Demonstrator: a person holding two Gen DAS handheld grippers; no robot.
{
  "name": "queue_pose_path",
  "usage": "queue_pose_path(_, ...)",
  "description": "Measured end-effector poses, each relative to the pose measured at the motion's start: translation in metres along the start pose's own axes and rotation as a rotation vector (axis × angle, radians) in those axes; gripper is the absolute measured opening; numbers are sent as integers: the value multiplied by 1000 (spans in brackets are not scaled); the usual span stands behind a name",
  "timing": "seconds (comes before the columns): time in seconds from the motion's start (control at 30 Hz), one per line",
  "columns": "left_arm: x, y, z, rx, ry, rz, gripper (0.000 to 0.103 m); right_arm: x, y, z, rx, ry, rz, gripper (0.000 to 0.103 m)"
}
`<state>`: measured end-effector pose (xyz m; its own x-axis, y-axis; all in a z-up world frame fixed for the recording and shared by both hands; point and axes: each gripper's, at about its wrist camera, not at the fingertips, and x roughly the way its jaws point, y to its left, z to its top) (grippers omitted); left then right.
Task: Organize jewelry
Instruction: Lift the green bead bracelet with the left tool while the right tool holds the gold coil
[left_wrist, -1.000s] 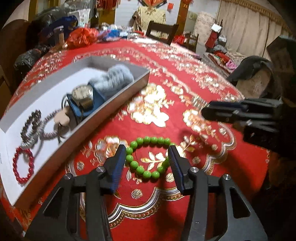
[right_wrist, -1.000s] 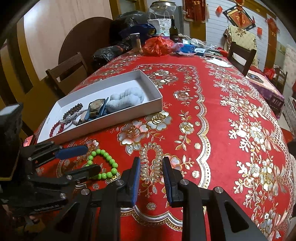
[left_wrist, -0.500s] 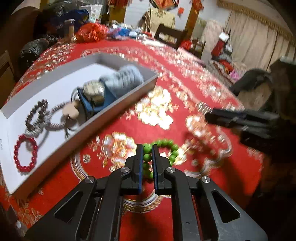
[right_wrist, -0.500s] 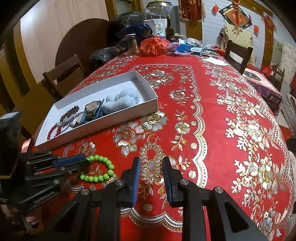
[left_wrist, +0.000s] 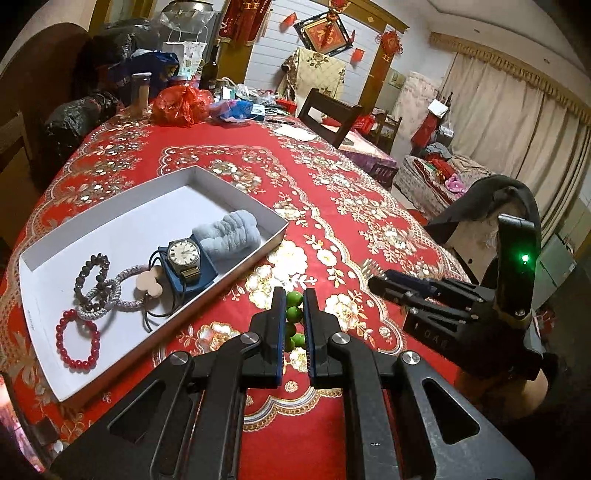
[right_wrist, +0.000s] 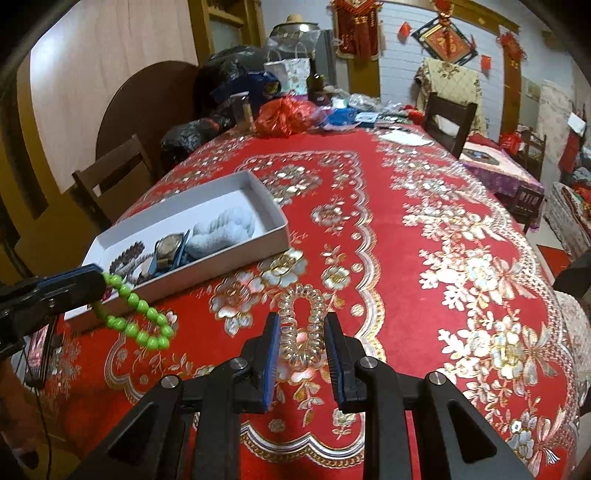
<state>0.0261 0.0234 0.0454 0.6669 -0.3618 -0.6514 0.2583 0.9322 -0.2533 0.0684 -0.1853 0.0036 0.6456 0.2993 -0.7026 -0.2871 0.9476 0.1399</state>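
Note:
My left gripper (left_wrist: 294, 295) is shut on a green bead bracelet (left_wrist: 294, 319) and holds it above the red tablecloth; in the right wrist view the bracelet (right_wrist: 138, 317) hangs from the left gripper (right_wrist: 96, 276) by the near corner of the white box (right_wrist: 275, 243). The box (left_wrist: 275, 236) holds a red bead bracelet (left_wrist: 77, 345), a dark bead bracelet (left_wrist: 90, 271), a silver hair tie (left_wrist: 118, 295), a watch (left_wrist: 183, 254) and a pale fluffy scrunchie (left_wrist: 231, 234). My right gripper (right_wrist: 301, 321) is open, its fingers either side of a clear spiral hair tie (right_wrist: 301, 317) lying on the cloth.
The right gripper (left_wrist: 380, 284) shows at the right of the left wrist view. Bags, a bottle (left_wrist: 209, 74) and clutter fill the table's far end. Wooden chairs (right_wrist: 110, 173) stand at the left and far side. A phone (right_wrist: 40, 343) lies at the near left edge.
My left gripper closed on the green bracelet and lifted it off the cloth toward the box. My right gripper moved forward and opened wider around the spiral hair tie.

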Motion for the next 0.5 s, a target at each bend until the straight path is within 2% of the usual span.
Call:
queue_pose_path(0.33, 8, 4, -8, -25, 36, 85, 7, -7, -1, 1, 1, -29, -34, 23)
queue_pose_path(0.5, 7, 5, -8, -32, 32, 89, 7, -5, -3, 1, 3, -26, -52, 23)
